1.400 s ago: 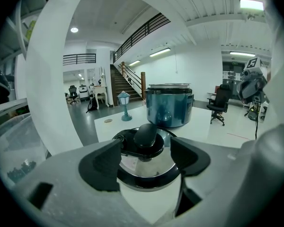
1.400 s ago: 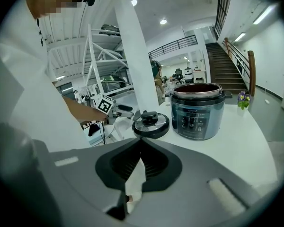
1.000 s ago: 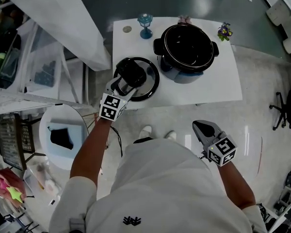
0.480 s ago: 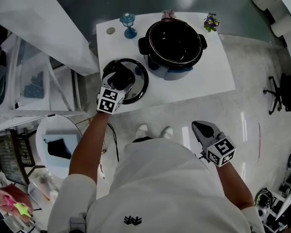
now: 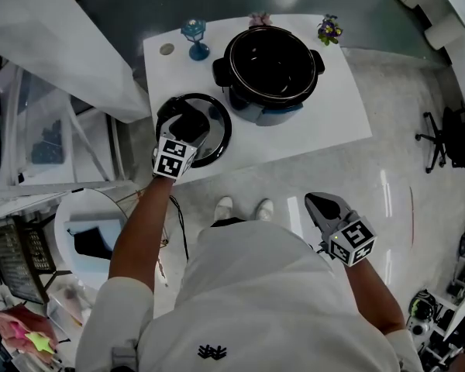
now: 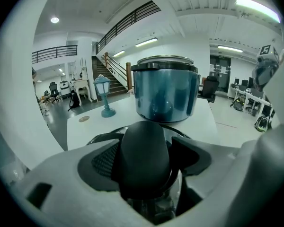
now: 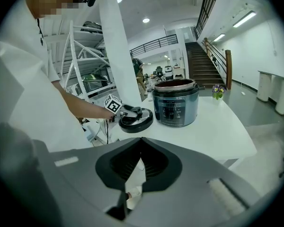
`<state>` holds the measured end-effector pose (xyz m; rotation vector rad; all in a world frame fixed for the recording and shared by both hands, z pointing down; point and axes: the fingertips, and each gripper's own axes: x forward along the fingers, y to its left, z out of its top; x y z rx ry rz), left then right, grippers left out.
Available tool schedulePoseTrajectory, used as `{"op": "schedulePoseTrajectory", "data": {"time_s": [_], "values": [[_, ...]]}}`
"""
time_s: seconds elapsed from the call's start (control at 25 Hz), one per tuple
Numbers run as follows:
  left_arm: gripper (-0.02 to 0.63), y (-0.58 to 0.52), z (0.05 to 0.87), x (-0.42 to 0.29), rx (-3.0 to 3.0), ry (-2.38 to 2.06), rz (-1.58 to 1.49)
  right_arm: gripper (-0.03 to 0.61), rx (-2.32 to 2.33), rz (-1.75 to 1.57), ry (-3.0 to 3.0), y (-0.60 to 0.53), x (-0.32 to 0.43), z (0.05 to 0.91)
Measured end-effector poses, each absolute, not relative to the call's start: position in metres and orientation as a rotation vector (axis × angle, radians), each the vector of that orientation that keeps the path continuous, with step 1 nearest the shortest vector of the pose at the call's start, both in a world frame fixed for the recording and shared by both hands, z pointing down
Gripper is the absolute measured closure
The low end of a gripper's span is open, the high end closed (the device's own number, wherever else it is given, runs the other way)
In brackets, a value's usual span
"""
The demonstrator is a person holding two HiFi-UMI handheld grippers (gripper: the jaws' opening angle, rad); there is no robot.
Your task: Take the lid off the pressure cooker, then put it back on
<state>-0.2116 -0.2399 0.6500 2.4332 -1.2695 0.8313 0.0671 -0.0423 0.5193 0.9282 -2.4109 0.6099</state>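
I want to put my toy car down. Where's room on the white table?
Biggest bare patch: right of the cooker, in front of the flowers, on the table. The left is crowded: lid with the left gripper on it, blue ornament behind.

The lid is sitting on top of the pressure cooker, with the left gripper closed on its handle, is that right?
Not quite. The lid lies on the table beside the pressure cooker, whose pot is open, as the head view shows. The left gripper is indeed closed on its handle.
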Motion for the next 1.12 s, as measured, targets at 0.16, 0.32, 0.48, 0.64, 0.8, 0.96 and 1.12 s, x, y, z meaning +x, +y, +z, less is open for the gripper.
{"op": "schedulePoseTrajectory", "data": {"time_s": [0.16,0.32,0.48,0.64,0.8,0.96,1.12], "values": [[0.282,-0.244,0.648,-0.212,2.437,-1.268,0.802,0.566,0.933,0.612,-2.402,-0.041,0.068,0.519],[0.305,-0.247,0.650,-0.211,2.442,-1.253,0.806,0.566,0.937,0.619,-2.391,-0.040,0.070,0.522],[0.325,-0.247,0.651,-0.212,2.440,-1.242,0.819,0.566,0.930,0.618,-2.389,-0.040,0.069,0.524],[0.327,-0.245,0.650,-0.212,2.435,-1.237,0.831,0.566,0.932,0.611,-2.395,-0.042,0.069,0.521],[0.327,-0.244,0.650,-0.212,2.432,-1.235,0.835,0.566,0.934,0.606,-2.394,-0.042,0.071,0.520],[0.327,-0.241,0.647,-0.212,2.422,-1.227,0.819,0.566,0.935,0.601,-2.398,-0.042,0.073,0.518],[0.327,-0.239,0.639,-0.216,2.418,-1.227,0.796,0.566,0.936,0.595,-2.407,-0.043,0.075,0.515]]}}
